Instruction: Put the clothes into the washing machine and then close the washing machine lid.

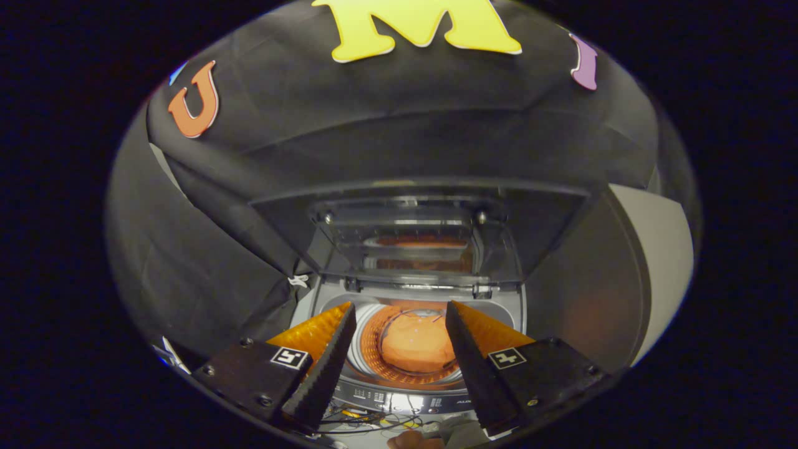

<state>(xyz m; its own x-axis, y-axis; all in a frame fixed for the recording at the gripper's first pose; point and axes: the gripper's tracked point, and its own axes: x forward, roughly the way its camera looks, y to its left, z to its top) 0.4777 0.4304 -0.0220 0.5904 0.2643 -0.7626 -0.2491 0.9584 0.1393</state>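
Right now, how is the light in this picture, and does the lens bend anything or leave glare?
In the gripper view, light falls mainly into the washing machine drum, which glows orange, while the booth around it stays dim. The open lid mirrors that orange glow in its glass. The fisheye bows the lid's top edge into a curve. The gripper is sharp, its jaws apart and holding nothing.
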